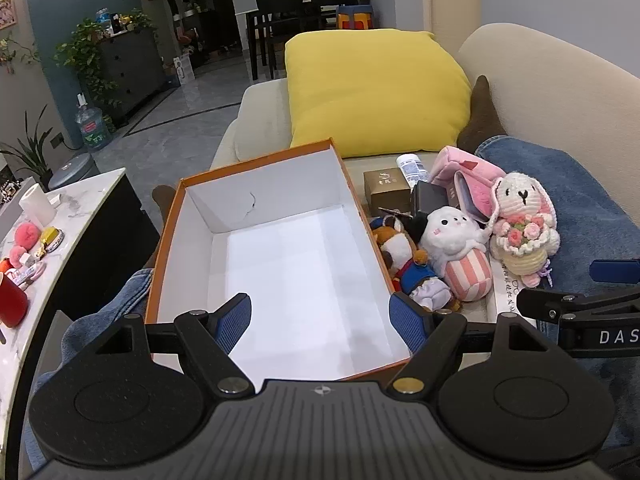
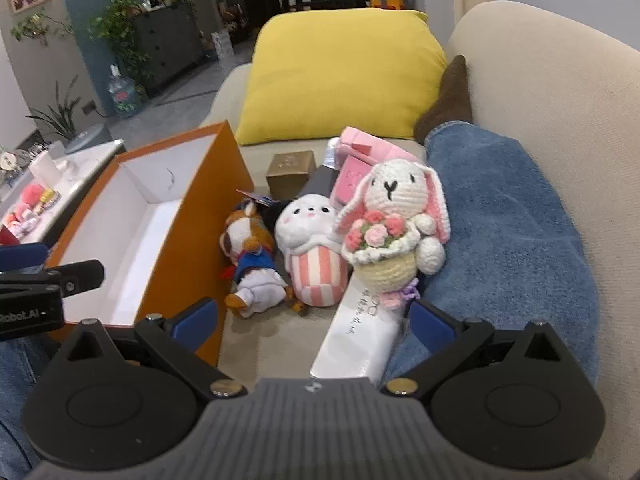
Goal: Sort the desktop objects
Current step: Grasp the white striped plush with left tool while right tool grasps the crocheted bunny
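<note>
An orange box (image 1: 168,240) with a white inside stands empty on the sofa; my left gripper (image 1: 320,320) hangs open over its near end. Right of the box lies a heap: a brown dog plush (image 2: 248,256), a white plush in a pink-striped cup (image 2: 312,248), a crocheted rabbit with a flower basket (image 2: 396,220), a long white box (image 2: 360,336), a gold box (image 2: 290,172) and pink packages (image 2: 356,172). My right gripper (image 2: 316,320) is open, low and near, above the long white box and short of the plush toys. Nothing is between either pair of fingers.
A yellow cushion (image 1: 376,88) lies behind the heap against the beige sofa back (image 2: 540,92). A person's denim-clad leg (image 2: 500,216) with a brown sock runs along the right. A marble side table (image 1: 76,208) at left carries a paper roll, a red cup and small items.
</note>
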`<state>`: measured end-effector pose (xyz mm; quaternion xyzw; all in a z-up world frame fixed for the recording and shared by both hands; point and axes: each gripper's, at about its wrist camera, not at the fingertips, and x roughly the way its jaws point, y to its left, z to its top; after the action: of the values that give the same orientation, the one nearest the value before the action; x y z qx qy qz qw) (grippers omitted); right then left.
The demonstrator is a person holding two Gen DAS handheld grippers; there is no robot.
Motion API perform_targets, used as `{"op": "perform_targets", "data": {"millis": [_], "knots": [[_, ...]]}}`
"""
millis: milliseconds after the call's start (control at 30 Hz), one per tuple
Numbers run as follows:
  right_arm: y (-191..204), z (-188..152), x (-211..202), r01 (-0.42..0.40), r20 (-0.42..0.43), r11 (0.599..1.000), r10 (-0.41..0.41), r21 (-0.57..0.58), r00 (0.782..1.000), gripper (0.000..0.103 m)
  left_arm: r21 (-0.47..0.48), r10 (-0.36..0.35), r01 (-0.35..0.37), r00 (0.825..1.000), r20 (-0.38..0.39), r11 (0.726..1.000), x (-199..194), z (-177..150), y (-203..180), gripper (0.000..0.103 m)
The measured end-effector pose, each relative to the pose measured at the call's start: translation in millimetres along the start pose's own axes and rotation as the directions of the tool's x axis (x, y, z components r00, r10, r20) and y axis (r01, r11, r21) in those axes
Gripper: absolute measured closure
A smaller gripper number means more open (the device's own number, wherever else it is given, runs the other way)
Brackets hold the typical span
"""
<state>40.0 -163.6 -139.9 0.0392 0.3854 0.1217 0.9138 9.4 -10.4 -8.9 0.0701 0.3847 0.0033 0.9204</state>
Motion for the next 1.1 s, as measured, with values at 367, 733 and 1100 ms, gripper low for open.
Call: {"op": "perform_targets", "data": {"millis": [367,733,1100], "knots": [[-17.5,7.2,3.7,-0.006,0.008,1.0,0.005,0.021,1.0,0.03,0.021,-0.059,0.059,0.998,0.008,0.998,4.6,10.7,-8.8,0.028],[-40.5,30.8,21.1,0.029,-0.03,0.996,-0.032,-0.079,0.999,0.046,0.071,-0.215,0.217,0.976,-0.038,0.974,33.4,45.0,-47.3,0.042],[-42.6,45.3,73.4,0.034,-0.105,0.977,-0.057,-0.21,0.993,0.043,0.046,-0.276,0.287,0.947,-0.167,0.957,91.3,65.4,-66.2,0.043]]}}
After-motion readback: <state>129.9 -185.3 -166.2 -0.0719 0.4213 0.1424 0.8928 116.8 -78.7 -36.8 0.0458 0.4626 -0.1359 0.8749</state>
